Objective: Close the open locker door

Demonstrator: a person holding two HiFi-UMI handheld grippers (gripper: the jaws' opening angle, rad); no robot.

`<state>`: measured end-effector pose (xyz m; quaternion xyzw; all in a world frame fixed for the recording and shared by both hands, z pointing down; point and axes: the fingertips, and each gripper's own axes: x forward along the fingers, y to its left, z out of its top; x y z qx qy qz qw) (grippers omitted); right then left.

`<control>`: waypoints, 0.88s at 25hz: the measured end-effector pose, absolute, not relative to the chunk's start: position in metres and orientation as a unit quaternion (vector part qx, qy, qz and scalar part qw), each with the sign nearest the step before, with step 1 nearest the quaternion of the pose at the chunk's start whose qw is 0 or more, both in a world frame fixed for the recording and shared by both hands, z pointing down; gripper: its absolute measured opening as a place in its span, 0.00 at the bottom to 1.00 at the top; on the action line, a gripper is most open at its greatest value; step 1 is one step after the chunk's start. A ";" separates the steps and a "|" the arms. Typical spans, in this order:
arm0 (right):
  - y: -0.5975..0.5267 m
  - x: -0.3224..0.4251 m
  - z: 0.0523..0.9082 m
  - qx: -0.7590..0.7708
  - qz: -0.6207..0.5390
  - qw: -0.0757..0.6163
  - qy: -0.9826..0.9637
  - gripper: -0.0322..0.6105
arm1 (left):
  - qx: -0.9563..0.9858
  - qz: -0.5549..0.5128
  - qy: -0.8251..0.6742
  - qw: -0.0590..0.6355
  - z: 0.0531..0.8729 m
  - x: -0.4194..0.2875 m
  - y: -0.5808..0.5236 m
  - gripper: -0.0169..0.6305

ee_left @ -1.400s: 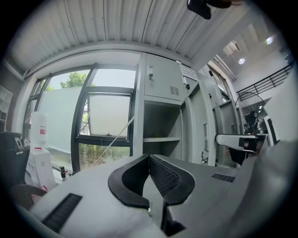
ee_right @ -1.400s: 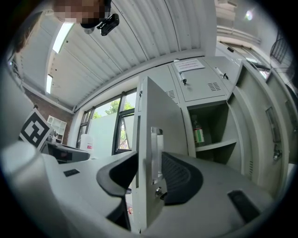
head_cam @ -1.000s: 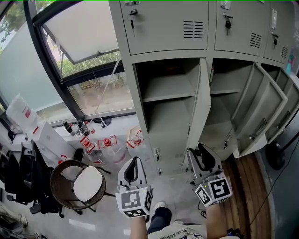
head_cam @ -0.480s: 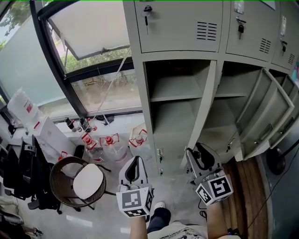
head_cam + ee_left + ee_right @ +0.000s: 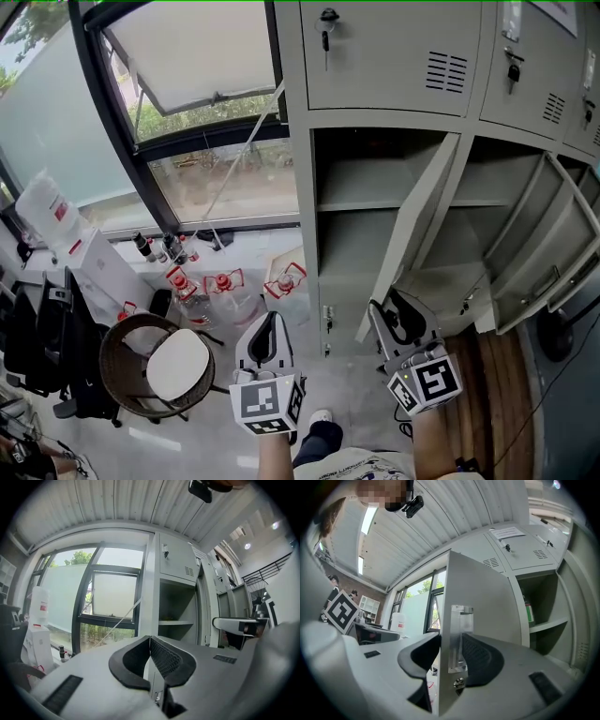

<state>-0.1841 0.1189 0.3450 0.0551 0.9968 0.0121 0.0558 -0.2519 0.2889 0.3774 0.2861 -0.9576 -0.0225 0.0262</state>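
The left gripper (image 5: 150, 640) fills the lower part of the view, its tongs closed together. The dark ribbed pads (image 5: 166, 660) meet in one line at the tip, with nothing between them. Past them stands a grey locker (image 5: 151, 597). Its upper door (image 5: 176, 559) is closed, with a key (image 5: 165, 552) in the lock and a vent (image 5: 189, 570) to the right. Below it a compartment (image 5: 177, 602) stands open, a shelf (image 5: 176, 622) across it. To the left is a dark-framed window (image 5: 115, 592) with greenery (image 5: 101, 632) behind the lower pane — and further left, a white container (image 5: 39, 613) with a red label. A ribbed ceiling (image 5: 117, 503) runs overhead.
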 end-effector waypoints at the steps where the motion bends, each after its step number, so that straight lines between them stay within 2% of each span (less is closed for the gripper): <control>1: 0.121 -0.188 0.345 0.055 0.012 0.056 0.997 0.27 | 0.287 -0.022 -0.957 0.026 0.377 -0.255 0.289 0.04; 3: 0.126 -0.196 0.345 0.056 0.011 0.057 0.997 0.24 | 0.288 -0.022 -0.957 0.024 0.376 -0.261 0.291 0.04; 22: 0.149 -0.276 0.345 0.049 0.009 0.061 0.997 0.22 | 0.299 -0.023 -0.954 0.025 0.383 -0.330 0.310 0.04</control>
